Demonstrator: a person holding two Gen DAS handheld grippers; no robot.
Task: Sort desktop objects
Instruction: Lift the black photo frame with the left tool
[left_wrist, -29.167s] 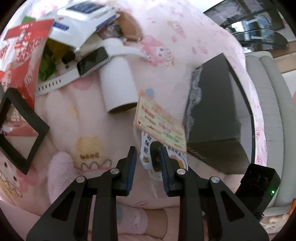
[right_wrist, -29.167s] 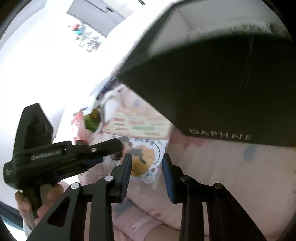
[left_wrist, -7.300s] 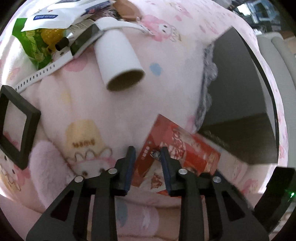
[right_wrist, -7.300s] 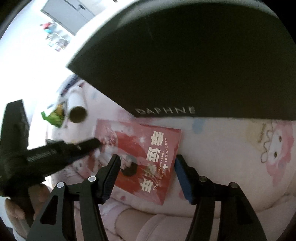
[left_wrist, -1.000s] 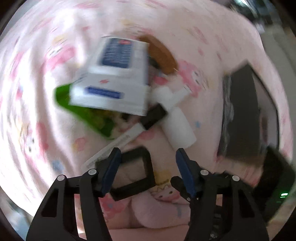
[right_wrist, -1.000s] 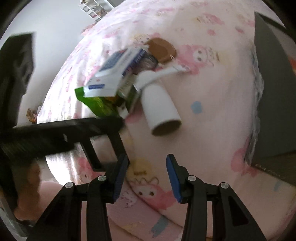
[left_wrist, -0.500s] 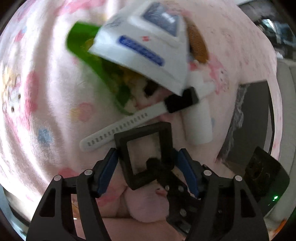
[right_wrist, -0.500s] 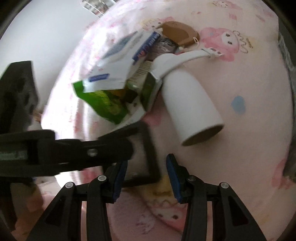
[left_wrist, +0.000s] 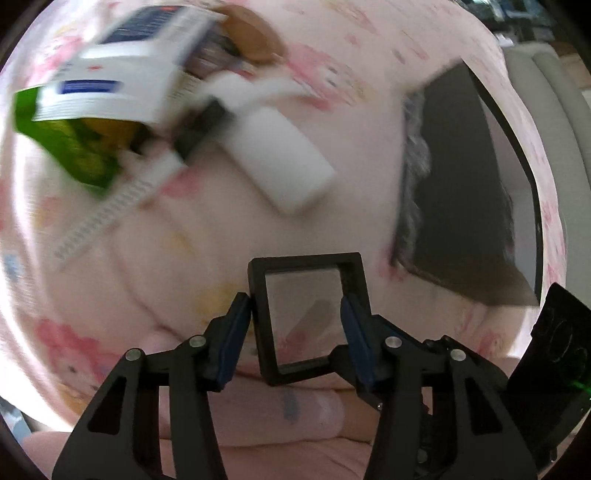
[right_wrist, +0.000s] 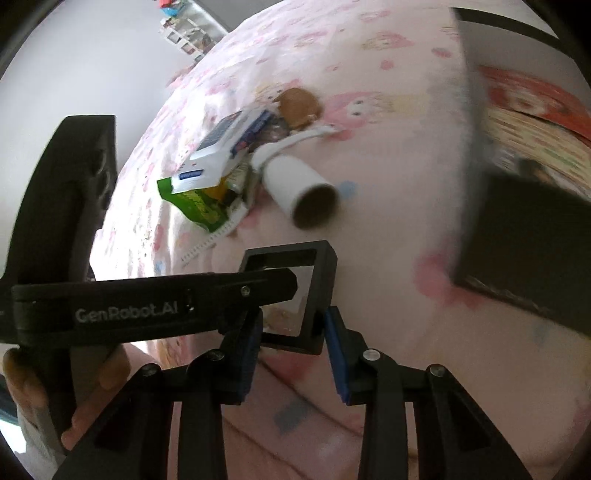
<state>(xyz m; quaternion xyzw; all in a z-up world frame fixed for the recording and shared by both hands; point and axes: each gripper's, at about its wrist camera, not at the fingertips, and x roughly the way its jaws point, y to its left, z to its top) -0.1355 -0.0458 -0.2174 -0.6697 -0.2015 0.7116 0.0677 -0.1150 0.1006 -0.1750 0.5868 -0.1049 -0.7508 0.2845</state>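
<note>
Low in the centre of the left wrist view, the left gripper (left_wrist: 297, 321) has the square black frame with a clear film window (left_wrist: 309, 315) between its blue pads: its jaws are closing and the pads sit against the frame's two outer side edges, so it appears to grip the frame across its width. The frame stands tilted, its window facing the camera, its far edge toward the middle of the picture.

In the right wrist view the same frame (right_wrist: 319, 288) lies just ahead of the right gripper (right_wrist: 293, 332), whose jaws are also closing around the frame's near lower corner; whether those pads press yet I cannot tell. The left gripper's finger (right_wrist: 236, 291) crosses in from the left over the frame. Both hands are at the frame, the left seemingly the firmer hold.

Farther off, at right, lies the dark open box (left_wrist: 469, 206), the likely destination, well apart from the frame. In the upper left, the white cardboard tube (left_wrist: 284, 162), white watch strap (left_wrist: 107, 210), green snack packet (left_wrist: 70, 144) and white-and-blue pack (left_wrist: 122, 74) lie heaped on the pink cartoon-print blanket (left_wrist: 351, 110).
</note>
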